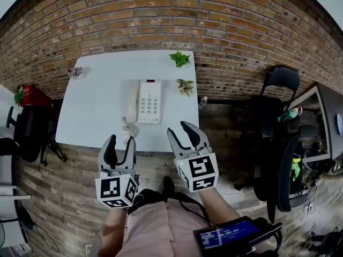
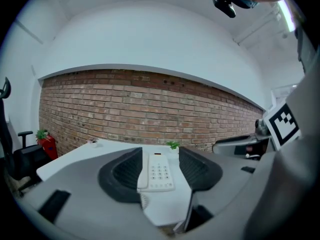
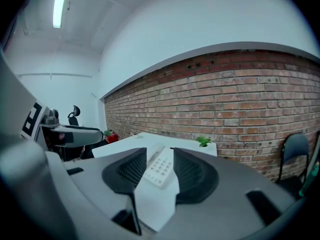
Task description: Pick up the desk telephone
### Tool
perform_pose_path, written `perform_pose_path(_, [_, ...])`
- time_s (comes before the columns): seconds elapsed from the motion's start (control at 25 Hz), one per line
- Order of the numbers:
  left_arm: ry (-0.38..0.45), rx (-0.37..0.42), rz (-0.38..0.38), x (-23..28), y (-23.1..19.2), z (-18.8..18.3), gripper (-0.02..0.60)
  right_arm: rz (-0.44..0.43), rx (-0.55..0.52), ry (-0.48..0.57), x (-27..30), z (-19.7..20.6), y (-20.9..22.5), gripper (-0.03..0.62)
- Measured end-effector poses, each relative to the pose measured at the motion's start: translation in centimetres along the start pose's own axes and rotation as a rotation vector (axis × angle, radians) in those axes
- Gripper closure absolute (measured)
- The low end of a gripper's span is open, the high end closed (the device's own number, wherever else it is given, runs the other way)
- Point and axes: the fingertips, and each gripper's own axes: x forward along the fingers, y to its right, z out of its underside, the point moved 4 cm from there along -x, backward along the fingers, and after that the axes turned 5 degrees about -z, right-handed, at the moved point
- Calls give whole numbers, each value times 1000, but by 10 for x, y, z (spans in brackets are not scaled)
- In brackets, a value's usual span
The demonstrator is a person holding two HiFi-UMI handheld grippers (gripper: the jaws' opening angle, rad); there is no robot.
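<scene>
Head view alone: handheld screen (image 1: pixel 228 233). Jaws apart, empty: left gripper (image 1: pixel 121 139), right gripper (image 1: pixel 178 127). desk telephone (image 1: pixel 144 101) on counter (image 1: pixel 91 111); potted plant (image 1: pixel 180 59) at far edge.

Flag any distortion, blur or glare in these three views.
Head view: heavy fisheye bows the brick wall, corners dark; lighting even, the telephone crisp on the white table. Left gripper view: black vignette, the left tool soft up close, telephone sharper. Right gripper view: same softness on the right tool; a ceiling strip light glares top left.
</scene>
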Motion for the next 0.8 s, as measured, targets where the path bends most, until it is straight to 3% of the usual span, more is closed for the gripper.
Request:
perform_pose_path(0.4, [3,3,-4,47,-26,-20,345,14,4,17,43,-25,21,421])
perform_pose_path(0.8, [-61,-24,77,133,-60,-12,339,66,27,-42,118,-26,41,419])
